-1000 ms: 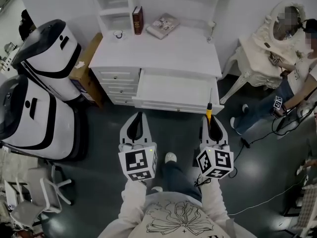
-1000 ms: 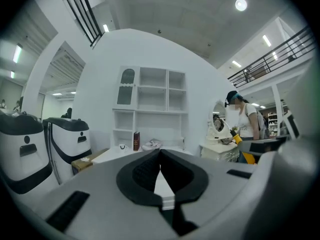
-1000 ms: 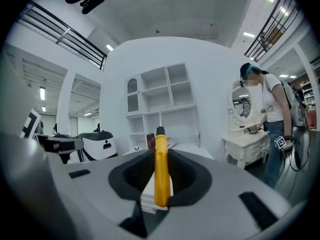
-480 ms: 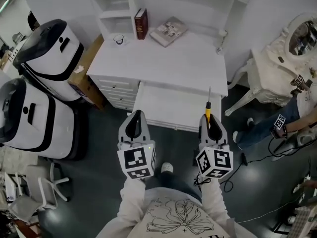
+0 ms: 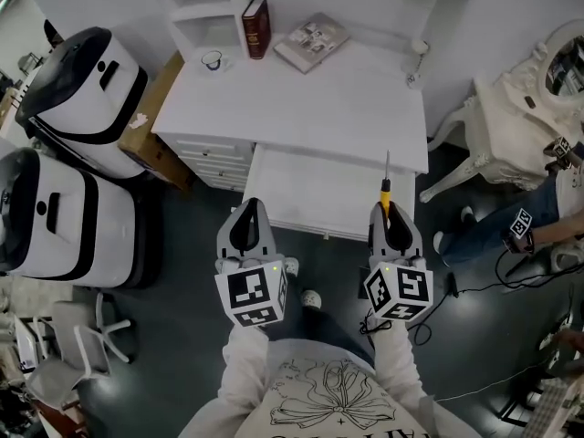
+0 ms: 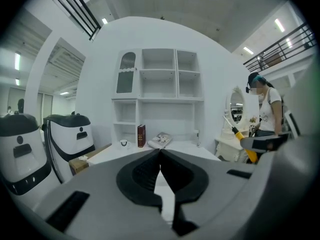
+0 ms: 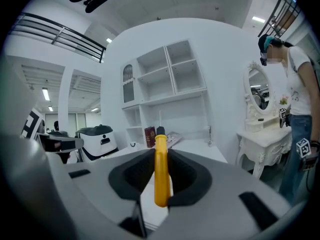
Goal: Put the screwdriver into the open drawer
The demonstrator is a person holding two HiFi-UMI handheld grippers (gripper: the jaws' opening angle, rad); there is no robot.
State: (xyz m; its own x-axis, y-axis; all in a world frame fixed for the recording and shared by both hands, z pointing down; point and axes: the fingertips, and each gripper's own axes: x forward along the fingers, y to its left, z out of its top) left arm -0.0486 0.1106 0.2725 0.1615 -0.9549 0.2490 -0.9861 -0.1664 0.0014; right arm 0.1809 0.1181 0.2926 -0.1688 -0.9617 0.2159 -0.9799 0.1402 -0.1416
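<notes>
My right gripper point(image 5: 390, 210) point(image 7: 161, 156) is shut on a yellow-handled screwdriver point(image 5: 385, 192) point(image 7: 160, 173), whose thin shaft points forward over the near right corner of the open white drawer point(image 5: 310, 190). The drawer is pulled out from a white desk point(image 5: 310, 99). My left gripper point(image 5: 248, 210) point(image 6: 160, 151) is shut and holds nothing; it hangs just before the drawer's front left corner. In the left gripper view the screwdriver point(image 6: 236, 132) shows at the right edge.
On the desk stand a red book point(image 5: 255, 15), a small cup point(image 5: 212, 60) and a flat booklet point(image 5: 313, 41). Two white-and-black machines point(image 5: 78, 89) stand at the left, beside a cardboard box point(image 5: 160, 126). A white dressing table point(image 5: 525, 89) and a person point(image 6: 265, 111) are at the right.
Both grippers have moved forward towards the desk. The screwdriver's tip now reaches over the drawer's front edge.
</notes>
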